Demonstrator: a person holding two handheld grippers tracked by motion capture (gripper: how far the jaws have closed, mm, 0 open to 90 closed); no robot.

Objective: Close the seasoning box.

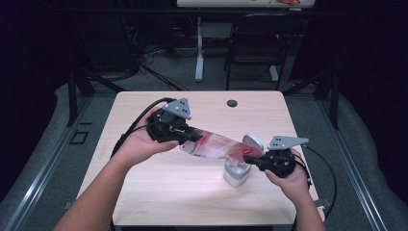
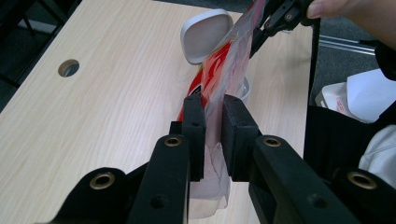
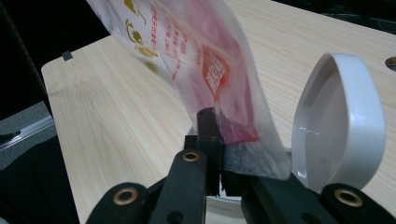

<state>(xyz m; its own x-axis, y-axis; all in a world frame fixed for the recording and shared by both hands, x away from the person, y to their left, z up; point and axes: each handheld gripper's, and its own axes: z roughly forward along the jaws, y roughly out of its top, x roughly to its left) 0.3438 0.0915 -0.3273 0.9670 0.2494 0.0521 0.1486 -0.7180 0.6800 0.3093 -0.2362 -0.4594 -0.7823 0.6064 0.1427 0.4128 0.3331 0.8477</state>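
From the high view, the plastic pouch (red and clear, its print too small to read) stretches across the middle of the frame above the counter. The left tongs clench its upper-left end, the right tongs its lower-right end, above a small white container whose lid stands open.

In the left gripper view, the left tongs pinch the pouch at centre; its lower edge is cut off behind the jaws. The right tongs grip its far end, upper right.

In the right gripper view, the right tongs clamp the pouch; the film hides the right-hand jaw. The lid stands at right.
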